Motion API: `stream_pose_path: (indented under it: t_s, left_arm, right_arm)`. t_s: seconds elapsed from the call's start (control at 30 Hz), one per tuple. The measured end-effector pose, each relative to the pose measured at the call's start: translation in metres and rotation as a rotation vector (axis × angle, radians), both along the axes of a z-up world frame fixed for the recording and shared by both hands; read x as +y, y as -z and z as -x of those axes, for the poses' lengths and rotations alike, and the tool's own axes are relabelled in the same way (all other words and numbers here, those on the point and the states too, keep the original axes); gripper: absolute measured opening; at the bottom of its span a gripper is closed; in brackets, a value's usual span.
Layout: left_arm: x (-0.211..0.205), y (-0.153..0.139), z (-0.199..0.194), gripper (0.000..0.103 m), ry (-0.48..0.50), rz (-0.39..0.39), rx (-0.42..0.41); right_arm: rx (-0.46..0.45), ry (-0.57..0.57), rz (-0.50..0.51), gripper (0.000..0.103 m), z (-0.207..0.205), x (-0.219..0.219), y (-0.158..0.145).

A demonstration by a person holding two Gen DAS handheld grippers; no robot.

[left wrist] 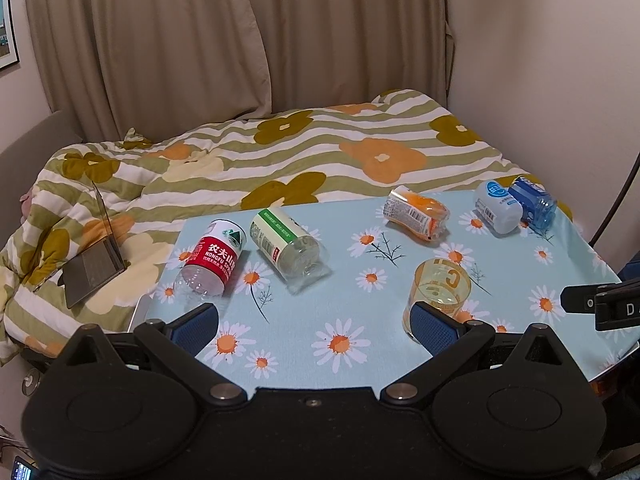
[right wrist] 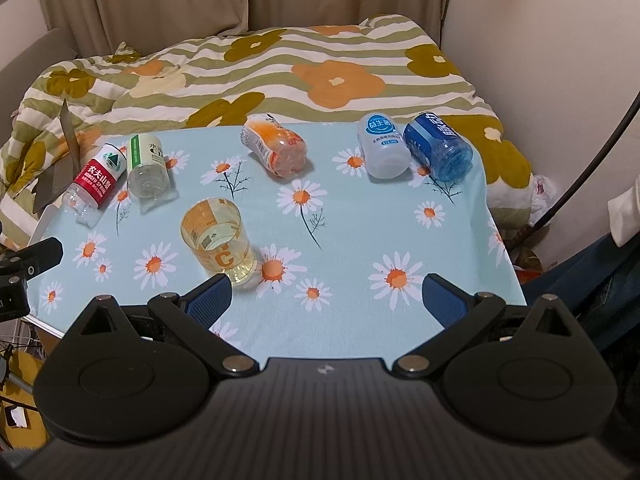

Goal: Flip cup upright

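cup [right wrist: 218,236] upright on table [right wrist: 360,300], mouth up. left gripper [left wrist: 316,322] spread wide, empty; right gripper [right wrist: 326,294] likewise. five cups lie toppled behind.

Daisy-print pale blue tablecloth [right wrist: 352,216]; yellow cup [right wrist: 218,236] with orange lettering.

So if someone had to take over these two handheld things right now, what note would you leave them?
Left tool: open, empty, low over the near table edge.
Right tool: open, empty, likewise.
Yellow cup with the orange C: standing on the daisy tablecloth, open end up, just beyond the right tool's left finger.
Five cut bottles lie on their sides along the far half: red, green, orange, white, blue.
Done: the yellow cup looks upright.
Left: the five toppled ones, if they count.
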State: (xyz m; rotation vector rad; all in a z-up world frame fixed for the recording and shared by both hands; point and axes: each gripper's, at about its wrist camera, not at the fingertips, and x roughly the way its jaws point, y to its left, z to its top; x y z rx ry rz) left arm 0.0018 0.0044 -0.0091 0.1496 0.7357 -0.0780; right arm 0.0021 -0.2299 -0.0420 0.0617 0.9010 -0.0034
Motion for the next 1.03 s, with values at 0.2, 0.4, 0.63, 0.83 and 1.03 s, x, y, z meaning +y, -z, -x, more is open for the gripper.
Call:
stream_pose_path:
  t_s: [0.2, 0.4, 0.63, 0.83, 1.03]
  left_arm:
    - [0.0008, -0.0002, 0.0011, 0.103, 0.005, 0.0, -0.003]
    - [0.0009, -0.0005, 0.0009, 0.103, 0.005, 0.0, -0.004]
    - [0.0056, -0.0035, -0.0002, 0.103, 0.013, 0.018, -0.014]
    - [0.0062, -0.0024, -0.0005, 0.103, 0.012, -0.011, -0.024]
    - [0.0076, -0.0021, -0.0008, 0.103, 0.017, -0.011, -0.043]
  right_arm:
    - [-0.001, 0.0, 0.001, 0.103, 0.0004, 0.0002, -0.0003]
    - [-0.001, 0.004, 0.002, 0.103, 0.0019, -0.0021, 0.0004]
    - [-0.001, 0.002, 0.005, 0.103, 0.0015, -0.0012, 0.0001]
    - [-0.001, 0.003, 0.004, 0.103, 0.0013, 0.0004, -0.0001]
    - [-0.002, 0.002, 0.007, 0.103, 0.0015, 0.0, -0.0002]
